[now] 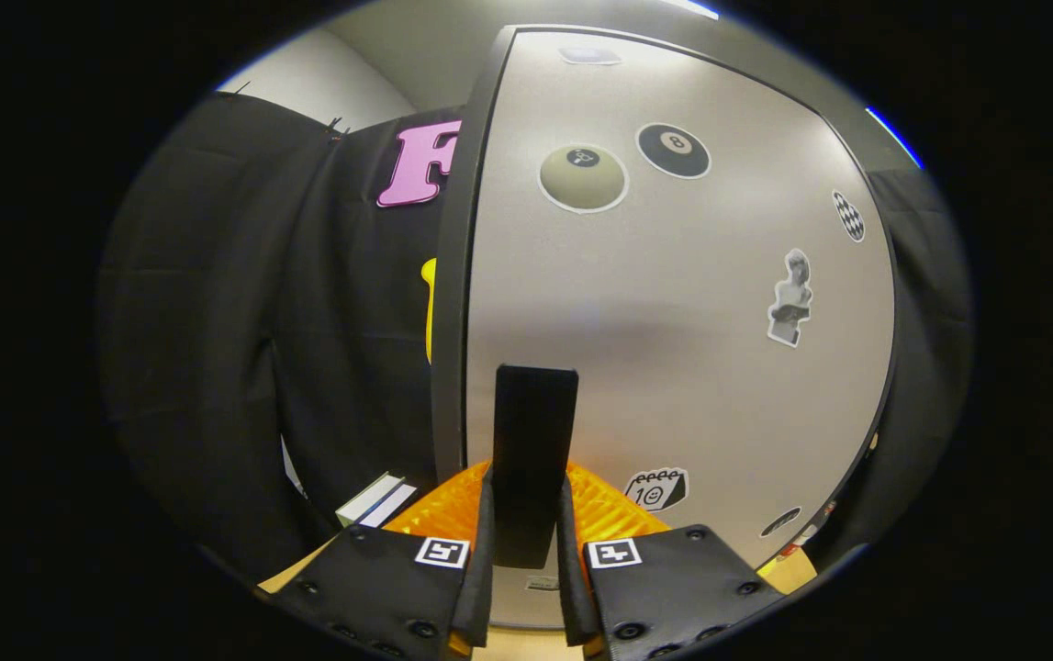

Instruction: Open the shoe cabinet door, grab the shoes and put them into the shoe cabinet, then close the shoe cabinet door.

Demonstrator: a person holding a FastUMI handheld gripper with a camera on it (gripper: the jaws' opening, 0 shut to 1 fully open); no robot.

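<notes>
Booth cloth behind; hand-held gripper (528, 514) clamped on door handle (533, 459).

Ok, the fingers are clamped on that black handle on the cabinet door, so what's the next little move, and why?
Probably a gentle pull straight back on the handle. The gripper looks shut on it, one finger each side, and the cabinet door fills the space just ahead. I cannot tell whether the door is fully shut or ajar, so go slowly.

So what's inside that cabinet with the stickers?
Hidden: the cabinet door covers the inside. The tool is shut on its black handle, black cloth beside it.
</notes>
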